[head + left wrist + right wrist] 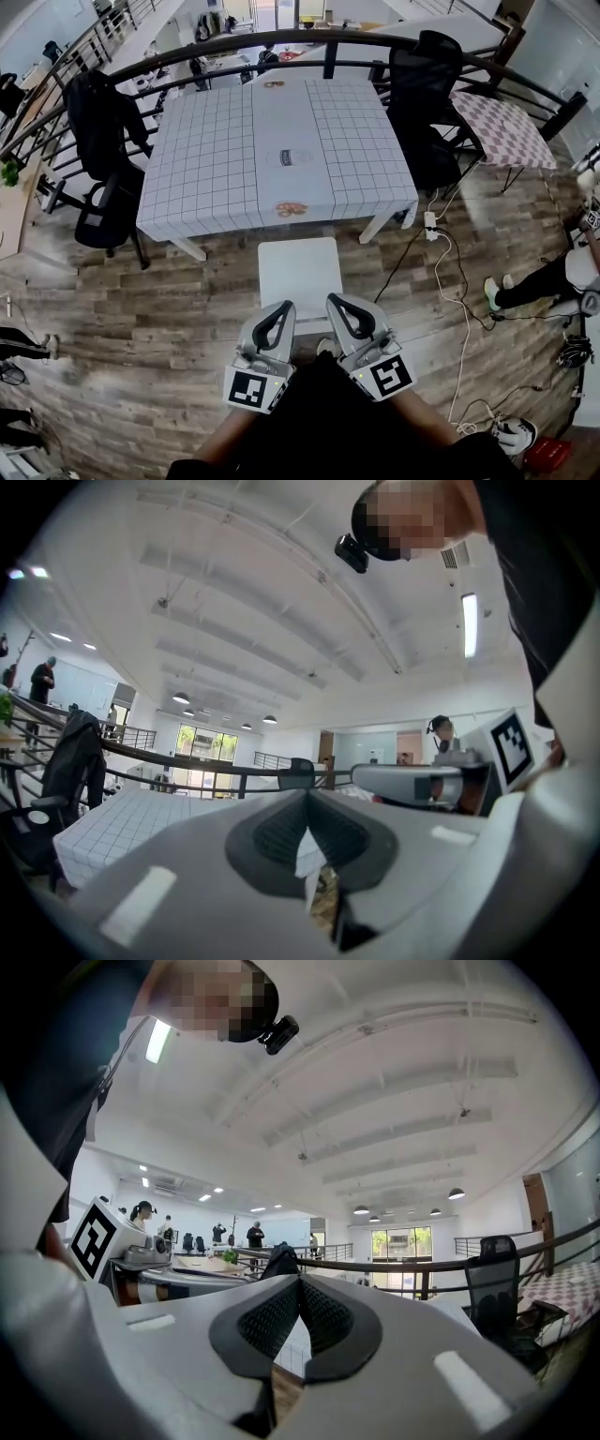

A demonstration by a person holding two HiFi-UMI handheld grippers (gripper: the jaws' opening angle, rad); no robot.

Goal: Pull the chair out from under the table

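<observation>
Setting: A square table (234,141) under a white grid-patterned cloth stood on a wood-plank floor (169,309). A curved black railing (187,52) ran behind its far edge.
Chair: The white chair (300,270) stood on the floor at the middle of the table's near edge. Its seat lay out in the open, with its far end just beside that edge.
Left hand: The left hand-held gripper (281,309) (307,794) was held close to the person's body, over the chair's near end. Its jaws were pressed together with nothing between them.
Right hand: The right hand-held gripper (336,305) (298,1281) was just beside the left one, also closed and empty.
Contact: Whether either one touched the chair could not be told.
Other seating: One black office chair (103,178) stood at the table's left edge. Another black office chair (427,103) stood at its far right corner.
Floor at right: A white cable (450,272) trailed from near the table's near right corner.
</observation>
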